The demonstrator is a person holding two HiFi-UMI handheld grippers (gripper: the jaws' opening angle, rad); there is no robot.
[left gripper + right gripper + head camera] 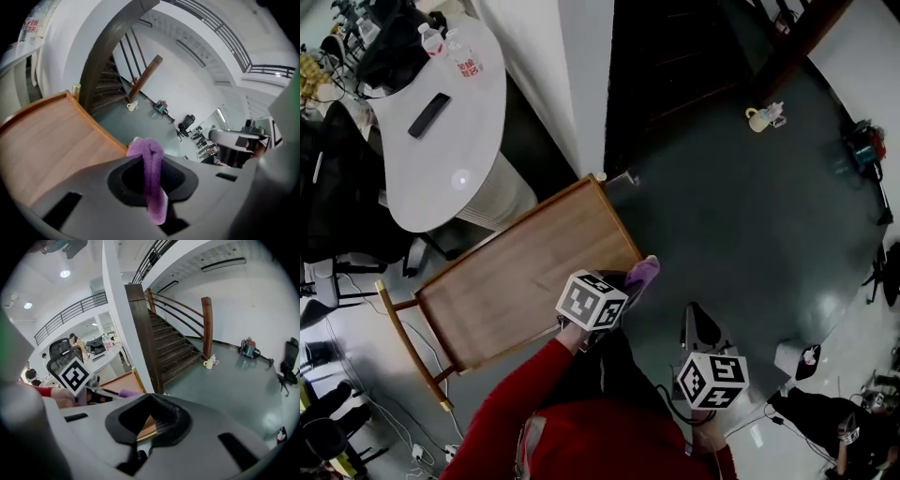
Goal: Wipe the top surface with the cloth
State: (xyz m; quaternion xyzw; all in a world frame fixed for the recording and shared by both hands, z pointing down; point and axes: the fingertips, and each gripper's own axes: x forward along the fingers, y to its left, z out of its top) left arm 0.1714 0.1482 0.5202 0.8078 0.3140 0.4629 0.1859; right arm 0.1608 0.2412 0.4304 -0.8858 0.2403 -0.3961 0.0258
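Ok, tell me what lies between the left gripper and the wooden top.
Only the purple cloth, clamped in the left gripper and sticking out by the wooden top's edge; the left gripper view shows it best.

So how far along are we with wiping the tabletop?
Done: the purple cloth is clamped in the left gripper. In hand: it is at the edge of the wooden tabletop, contact unclear. Left: the sweep across the top; nothing on the wood shows wiping yet. The right gripper is open and empty, off the table.
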